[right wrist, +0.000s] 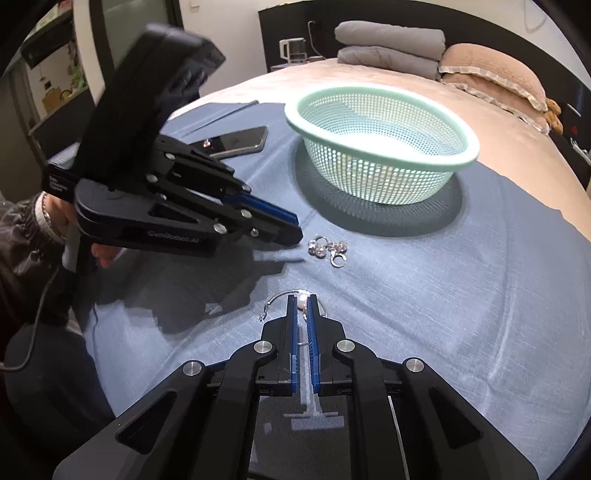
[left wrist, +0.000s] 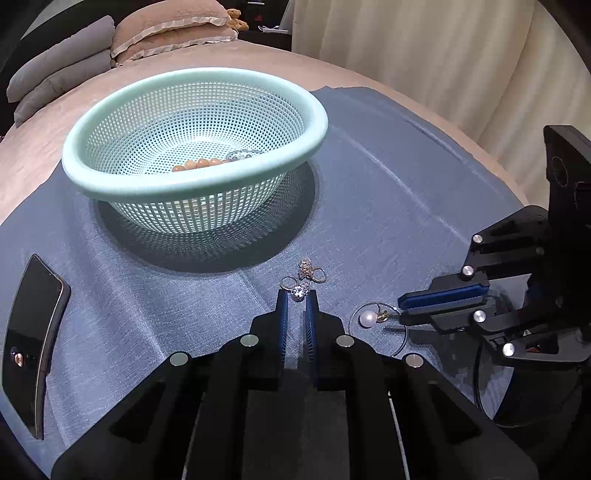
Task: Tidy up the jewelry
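A mint green mesh basket (left wrist: 110, 177) (right wrist: 476, 147) stands on a blue cloth and holds an orange bead bracelet (left wrist: 199, 163) and a silver piece. A crystal ring (left wrist: 296, 292) lies at the tips of my left gripper (left wrist: 297, 295), whose jaws stand slightly apart around it; whether they touch it is unclear. A second ring cluster (left wrist: 311, 269) (right wrist: 334, 249) lies just beyond. A pearl hoop earring (left wrist: 367, 318) (right wrist: 303, 300) sits between the narrowly parted jaws of my right gripper (right wrist: 302, 301), which also shows in the left wrist view (left wrist: 400, 308).
A black phone (left wrist: 31, 332) (right wrist: 240, 142) lies on the blue cloth (left wrist: 388, 221) at the left. The cloth covers a pink bed with pillows (left wrist: 173, 29) and folded grey blankets (right wrist: 391, 48). A beige curtain (left wrist: 424, 55) hangs behind.
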`<state>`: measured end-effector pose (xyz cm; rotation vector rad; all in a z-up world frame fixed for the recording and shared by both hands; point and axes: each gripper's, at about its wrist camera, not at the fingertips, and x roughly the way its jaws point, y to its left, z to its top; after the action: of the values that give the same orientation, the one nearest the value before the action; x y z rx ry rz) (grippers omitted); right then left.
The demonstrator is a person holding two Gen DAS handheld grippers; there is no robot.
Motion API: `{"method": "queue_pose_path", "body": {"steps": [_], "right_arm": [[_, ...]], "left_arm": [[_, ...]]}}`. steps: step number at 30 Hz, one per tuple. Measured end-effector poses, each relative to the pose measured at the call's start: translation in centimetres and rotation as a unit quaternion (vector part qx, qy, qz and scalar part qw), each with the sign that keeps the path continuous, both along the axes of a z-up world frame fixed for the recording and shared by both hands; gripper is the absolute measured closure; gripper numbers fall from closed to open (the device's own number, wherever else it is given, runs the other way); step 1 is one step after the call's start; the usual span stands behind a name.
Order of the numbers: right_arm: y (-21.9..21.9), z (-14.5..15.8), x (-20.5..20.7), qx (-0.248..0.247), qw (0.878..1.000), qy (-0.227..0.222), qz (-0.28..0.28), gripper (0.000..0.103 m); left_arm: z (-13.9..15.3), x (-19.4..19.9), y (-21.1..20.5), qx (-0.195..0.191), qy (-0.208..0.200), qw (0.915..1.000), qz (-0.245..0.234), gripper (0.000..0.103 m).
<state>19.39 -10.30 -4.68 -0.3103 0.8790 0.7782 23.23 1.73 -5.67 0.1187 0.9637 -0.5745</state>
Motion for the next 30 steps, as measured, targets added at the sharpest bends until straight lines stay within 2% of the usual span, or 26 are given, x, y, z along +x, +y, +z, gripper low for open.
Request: {"method": "queue_pose_path", "body": {"steps": [4, 6, 8, 11, 14, 17, 18, 19, 20, 27, 30], "right_arm": [[0.2, -0.7, 0.4, 0.007, 1.000, 0.011, -0.004, 0.095], [0.1, -0.7, 0.6, 0.015, 1.000, 0.010, -0.005, 0.093], [0.1, -0.8, 0.8, 0.017, 1.000, 0.012, -0.004, 0.087], [0.4, -1.3, 0.9, 0.012, 1.000, 0.018, -0.001, 0.085], [0.6, -2.0, 0.6, 0.004, 1.000, 0.018, -0.004, 0.085], [0.6, -2.1, 0.8, 0.004, 1.000, 0.016, -0.007, 0.088], [0.6, -2.0, 0.8, 0.002, 1.000, 0.014, -0.009, 0.091], [0.5, -2.0, 0.8, 0.004, 1.000, 0.015, -0.009, 0.094], [0.6, -1.9, 0.7, 0.006, 1.000, 0.016, -0.010, 0.094], [-0.1, -1.3, -0.2, 0.015, 1.000, 0.005, -0.018, 0.099], [-0.5, -0.8, -0.6, 0.021, 0.999, 0.000, -0.024, 0.099]], "left_arm": [[0.3, -0.4, 0.2, 0.003, -0.021, 0.9998, 0.000, 0.092], [0.2, -0.2, -0.2, 0.003, -0.022, 0.9997, -0.004, 0.087], [-0.1, 0.1, -0.5, 0.003, -0.023, 0.9997, -0.005, 0.076], [-0.7, 0.6, -1.4, 0.005, -0.021, 0.9996, -0.016, 0.071], [-1.3, 0.7, -1.9, 0.031, -0.035, 0.9983, -0.034, 0.071], [-2.1, 1.0, -2.4, 0.042, -0.029, 0.9977, -0.045, 0.071], [-2.2, 0.9, -2.6, 0.047, -0.036, 0.9970, -0.050, 0.074], [-2.2, 0.8, -2.7, 0.051, -0.040, 0.9964, -0.054, 0.085], [-2.3, 0.8, -2.8, 0.052, -0.039, 0.9962, -0.057, 0.089], [-1.9, -0.1, -2.1, 0.050, -0.034, 0.9975, -0.035, 0.090], [-0.9, -0.7, -0.9, 0.031, -0.035, 0.9987, -0.020, 0.090]]}}
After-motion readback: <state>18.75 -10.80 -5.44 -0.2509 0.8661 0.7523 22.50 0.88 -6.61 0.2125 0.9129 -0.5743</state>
